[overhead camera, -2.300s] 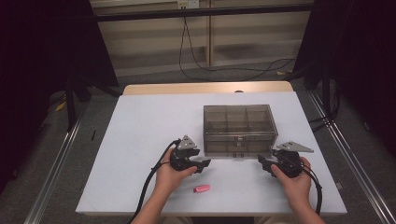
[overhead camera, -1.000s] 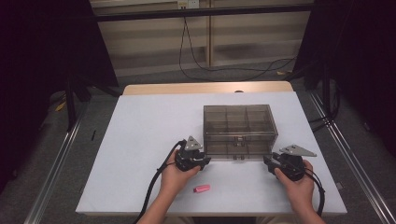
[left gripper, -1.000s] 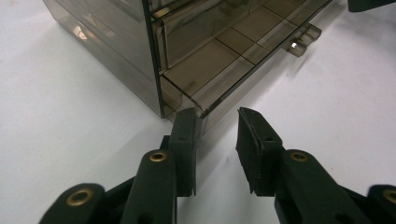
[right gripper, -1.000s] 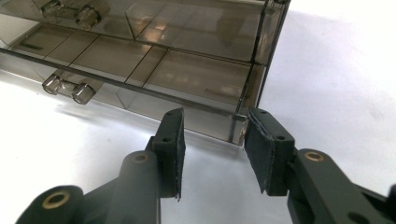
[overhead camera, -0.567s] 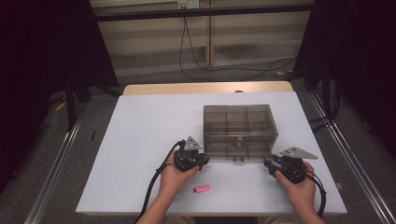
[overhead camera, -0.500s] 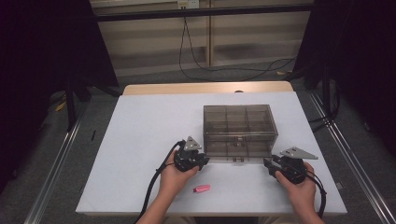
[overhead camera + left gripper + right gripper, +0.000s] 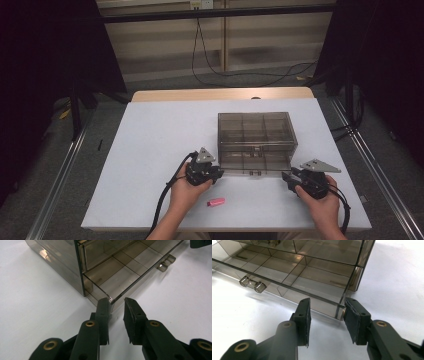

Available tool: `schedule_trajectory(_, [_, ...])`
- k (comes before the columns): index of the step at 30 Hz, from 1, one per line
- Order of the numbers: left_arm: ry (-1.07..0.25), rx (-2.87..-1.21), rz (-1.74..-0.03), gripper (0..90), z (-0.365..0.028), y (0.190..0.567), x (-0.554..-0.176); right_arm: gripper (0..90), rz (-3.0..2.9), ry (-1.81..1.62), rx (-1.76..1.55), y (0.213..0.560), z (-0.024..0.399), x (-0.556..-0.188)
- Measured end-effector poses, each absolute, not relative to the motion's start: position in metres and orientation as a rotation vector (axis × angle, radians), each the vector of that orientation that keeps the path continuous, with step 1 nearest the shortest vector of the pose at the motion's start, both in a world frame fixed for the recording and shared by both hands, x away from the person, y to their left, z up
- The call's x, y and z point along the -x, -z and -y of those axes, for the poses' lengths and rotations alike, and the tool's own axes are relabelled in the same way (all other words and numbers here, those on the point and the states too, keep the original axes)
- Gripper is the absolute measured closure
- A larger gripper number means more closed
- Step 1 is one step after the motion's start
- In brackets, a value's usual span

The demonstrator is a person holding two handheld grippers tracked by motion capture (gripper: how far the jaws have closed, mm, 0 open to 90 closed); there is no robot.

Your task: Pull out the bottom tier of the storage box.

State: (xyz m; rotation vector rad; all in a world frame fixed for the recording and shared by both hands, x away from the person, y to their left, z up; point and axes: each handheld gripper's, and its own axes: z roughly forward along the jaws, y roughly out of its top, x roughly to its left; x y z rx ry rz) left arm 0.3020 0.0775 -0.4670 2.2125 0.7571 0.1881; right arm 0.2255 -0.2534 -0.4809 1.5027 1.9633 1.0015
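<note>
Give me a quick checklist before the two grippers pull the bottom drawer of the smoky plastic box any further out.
1. Left gripper astride the drawer's front corner: ok; its jaws have just been closing.
2. Left pads pressing the corner: cannot tell, a gap shows on one side.
3. Right gripper astride the other front corner: ok.
4. Right pads gripping: not ok, a gap shows beside both pads.
5. Drawer partly out of the box: ok.
6. Pink item away from the drawer's path: cannot tell, it lies on the table near the left hand.
</note>
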Motion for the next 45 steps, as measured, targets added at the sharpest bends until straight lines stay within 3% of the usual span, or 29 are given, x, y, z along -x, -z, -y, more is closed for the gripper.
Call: schedule_trajectory(45, [-0.165,-2.199,-0.732,76.3,-0.081,0.468,-0.288,53.7,-1.99,-1.007,-1.481,0.48,0.254,-0.219])
